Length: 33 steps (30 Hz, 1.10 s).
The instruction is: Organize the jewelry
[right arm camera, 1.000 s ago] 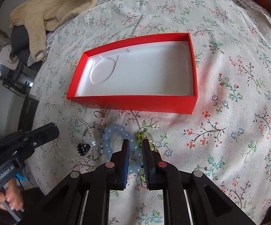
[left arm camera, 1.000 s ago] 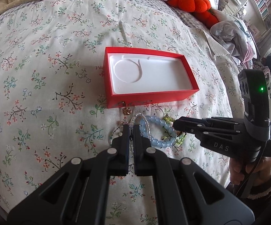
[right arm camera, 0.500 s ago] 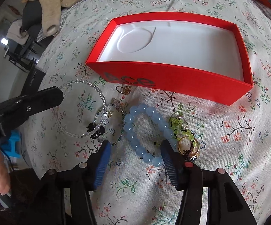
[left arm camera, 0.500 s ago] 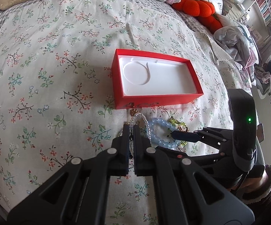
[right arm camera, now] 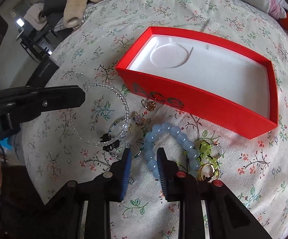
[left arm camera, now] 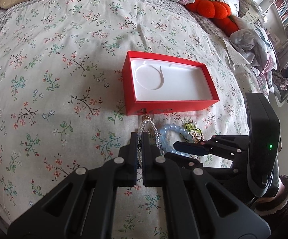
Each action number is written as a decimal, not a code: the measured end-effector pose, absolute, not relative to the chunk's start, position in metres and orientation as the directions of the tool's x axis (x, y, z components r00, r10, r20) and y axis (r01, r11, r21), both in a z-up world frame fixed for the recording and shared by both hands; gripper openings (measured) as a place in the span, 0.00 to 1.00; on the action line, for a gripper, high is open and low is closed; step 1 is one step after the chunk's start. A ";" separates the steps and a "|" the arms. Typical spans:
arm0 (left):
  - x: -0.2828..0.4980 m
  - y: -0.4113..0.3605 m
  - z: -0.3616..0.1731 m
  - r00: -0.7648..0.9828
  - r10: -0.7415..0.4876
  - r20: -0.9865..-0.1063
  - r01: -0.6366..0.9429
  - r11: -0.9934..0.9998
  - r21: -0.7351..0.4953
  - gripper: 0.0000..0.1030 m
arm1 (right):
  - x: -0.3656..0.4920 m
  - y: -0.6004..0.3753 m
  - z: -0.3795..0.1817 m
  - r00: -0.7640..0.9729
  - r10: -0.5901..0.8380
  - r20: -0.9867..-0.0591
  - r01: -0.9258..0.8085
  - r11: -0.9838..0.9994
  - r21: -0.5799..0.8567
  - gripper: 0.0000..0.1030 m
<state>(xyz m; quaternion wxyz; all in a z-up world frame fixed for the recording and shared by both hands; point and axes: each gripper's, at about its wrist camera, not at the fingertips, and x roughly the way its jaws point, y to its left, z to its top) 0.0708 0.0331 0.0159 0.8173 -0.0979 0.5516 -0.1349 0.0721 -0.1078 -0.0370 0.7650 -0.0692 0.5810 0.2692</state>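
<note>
Right gripper (right arm camera: 144,155) jaws just closing around blue bead bracelet (right arm camera: 171,137), pads not yet pressing; left gripper (left arm camera: 139,139) sitting fully closed over clear bead bracelet (right arm camera: 104,115); red box (right arm camera: 203,99) lying open beyond, on floral bedspread (left arm camera: 54,79)

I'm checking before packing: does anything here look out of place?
Yes. The red box is empty, while the jewelry, including the blue bead bracelet, lies in an overlapping heap on the bedspread beside it.
</note>
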 end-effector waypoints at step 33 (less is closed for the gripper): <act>0.072 0.028 0.052 0.514 -0.356 -0.781 0.102 0.929 -0.356 0.04 | 0.072 -0.184 0.065 0.480 0.412 -0.774 -0.249 0.911 0.330 0.11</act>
